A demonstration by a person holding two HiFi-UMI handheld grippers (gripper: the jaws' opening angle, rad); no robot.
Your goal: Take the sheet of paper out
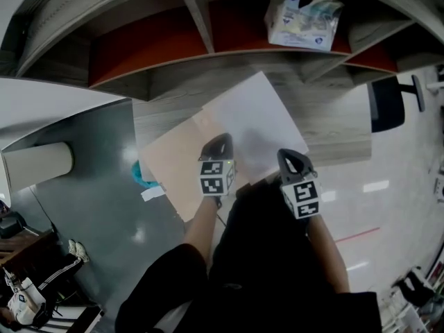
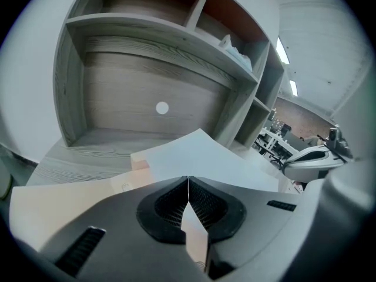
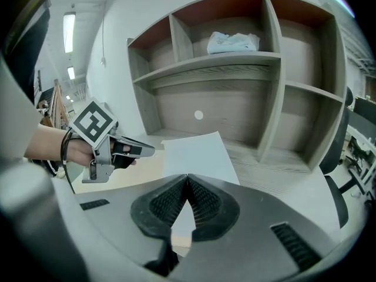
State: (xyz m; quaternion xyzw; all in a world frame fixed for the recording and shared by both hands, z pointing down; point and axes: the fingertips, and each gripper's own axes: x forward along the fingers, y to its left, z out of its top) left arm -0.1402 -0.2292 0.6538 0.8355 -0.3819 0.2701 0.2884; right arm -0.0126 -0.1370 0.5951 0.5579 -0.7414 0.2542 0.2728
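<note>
My forearms reach forward, claws tilted down: left gripper (image 1: pixel 222 139) closed empty over the tan card folder (image 1: pixel 173 166), right gripper (image 1: pixel 285 154) closed at the white paper sheet (image 1: pixel 253 120)'s near edge.

The sheet of paper (image 1: pixel 251 122) is white, the board (image 1: pixel 172 172) tan, the shelf (image 1: pixel 236 65) grey wood-grain.

The left gripper (image 1: pixel 222 139) and the right gripper (image 1: pixel 286 153) are matt dark-grey plastic shells. Each is topped by a white marker cube (image 1: pixel 216 177) printed with black squares. Seen close, the jaws carry black, finely ribbed pads (image 2: pixel 168 207), and slotted vents are moulded into the grey shells. In the right gripper view, the left gripper has a silver-grey metal bracket (image 3: pixel 97 170) underneath, and a thin black cord (image 3: pixel 63 157) loops at the wrist. The person wears a black garment (image 1: pixel 270 255) whose sleeves leave the forearms bare.
</note>
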